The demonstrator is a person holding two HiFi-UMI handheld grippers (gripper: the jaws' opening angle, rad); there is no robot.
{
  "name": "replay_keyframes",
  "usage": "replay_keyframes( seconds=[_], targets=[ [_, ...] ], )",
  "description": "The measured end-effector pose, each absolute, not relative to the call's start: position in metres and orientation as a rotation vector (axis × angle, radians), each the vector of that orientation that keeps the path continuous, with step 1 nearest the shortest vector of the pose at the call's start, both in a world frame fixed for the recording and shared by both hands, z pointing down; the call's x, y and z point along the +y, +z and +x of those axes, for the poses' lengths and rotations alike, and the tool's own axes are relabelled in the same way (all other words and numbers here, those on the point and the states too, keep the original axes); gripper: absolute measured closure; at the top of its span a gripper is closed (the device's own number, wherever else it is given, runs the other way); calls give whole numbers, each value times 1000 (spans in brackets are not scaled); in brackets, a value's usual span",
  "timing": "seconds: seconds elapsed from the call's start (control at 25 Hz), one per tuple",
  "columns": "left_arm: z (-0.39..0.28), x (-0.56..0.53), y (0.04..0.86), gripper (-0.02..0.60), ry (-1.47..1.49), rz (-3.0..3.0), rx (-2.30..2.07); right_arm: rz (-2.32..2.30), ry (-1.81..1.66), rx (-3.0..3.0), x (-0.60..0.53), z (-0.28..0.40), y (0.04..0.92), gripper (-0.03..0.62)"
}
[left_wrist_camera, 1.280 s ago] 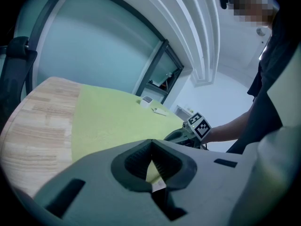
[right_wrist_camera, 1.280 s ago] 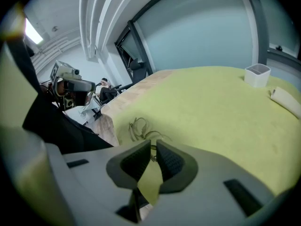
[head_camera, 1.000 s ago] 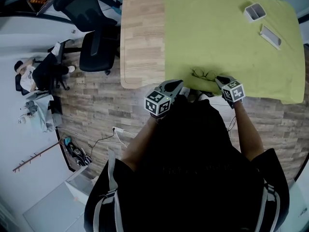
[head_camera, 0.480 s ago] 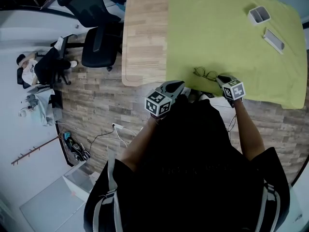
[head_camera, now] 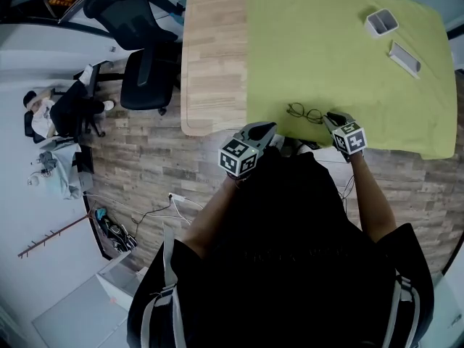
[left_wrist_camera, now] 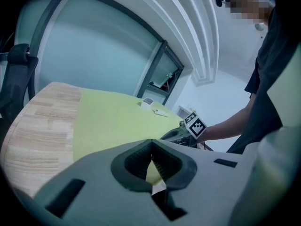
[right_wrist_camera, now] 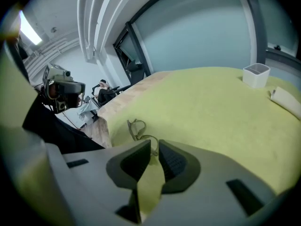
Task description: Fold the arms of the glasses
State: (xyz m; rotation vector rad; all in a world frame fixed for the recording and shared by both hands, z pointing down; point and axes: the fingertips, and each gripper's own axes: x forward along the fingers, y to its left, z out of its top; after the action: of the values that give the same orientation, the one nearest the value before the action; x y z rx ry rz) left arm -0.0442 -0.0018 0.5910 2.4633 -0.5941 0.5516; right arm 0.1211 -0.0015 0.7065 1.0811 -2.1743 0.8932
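Observation:
Thin wire-rimmed glasses [head_camera: 306, 112] lie on the green cloth [head_camera: 326, 42] near the table's front edge, also seen in the right gripper view [right_wrist_camera: 136, 128]. My right gripper [head_camera: 328, 117] sits at their right end. Its jaws [right_wrist_camera: 154, 145] are drawn to a narrow slit with the near rim of the glasses at the tips. My left gripper [head_camera: 268, 127] hovers at the cloth's front edge, left of the glasses and apart from them. Its jaws [left_wrist_camera: 151, 145] touch at the tips with nothing between. The right gripper's marker cube [left_wrist_camera: 194, 125] shows in the left gripper view.
A white open box [head_camera: 381, 22] and a flat white case [head_camera: 404, 58] lie at the cloth's far right. Bare wooden tabletop [head_camera: 214, 49] lies left of the cloth. A black office chair [head_camera: 141, 56] stands beside the table, and a person sits further left [head_camera: 54, 111].
Only the head camera has shifted slightly. Both grippers and the glasses keep the same places relative to each other.

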Motion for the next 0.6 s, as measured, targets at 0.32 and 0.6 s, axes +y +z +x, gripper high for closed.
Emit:
replay_keyframes(
  seconds=[0.32, 0.6],
  targets=[
    [-30, -5, 581, 565, 523, 2538, -500, 1153, 810, -2279, 6, 108, 656, 559],
    [-26, -9, 554, 565, 443, 2644, -447, 1245, 705, -2367, 18, 89, 602, 559]
  ],
)
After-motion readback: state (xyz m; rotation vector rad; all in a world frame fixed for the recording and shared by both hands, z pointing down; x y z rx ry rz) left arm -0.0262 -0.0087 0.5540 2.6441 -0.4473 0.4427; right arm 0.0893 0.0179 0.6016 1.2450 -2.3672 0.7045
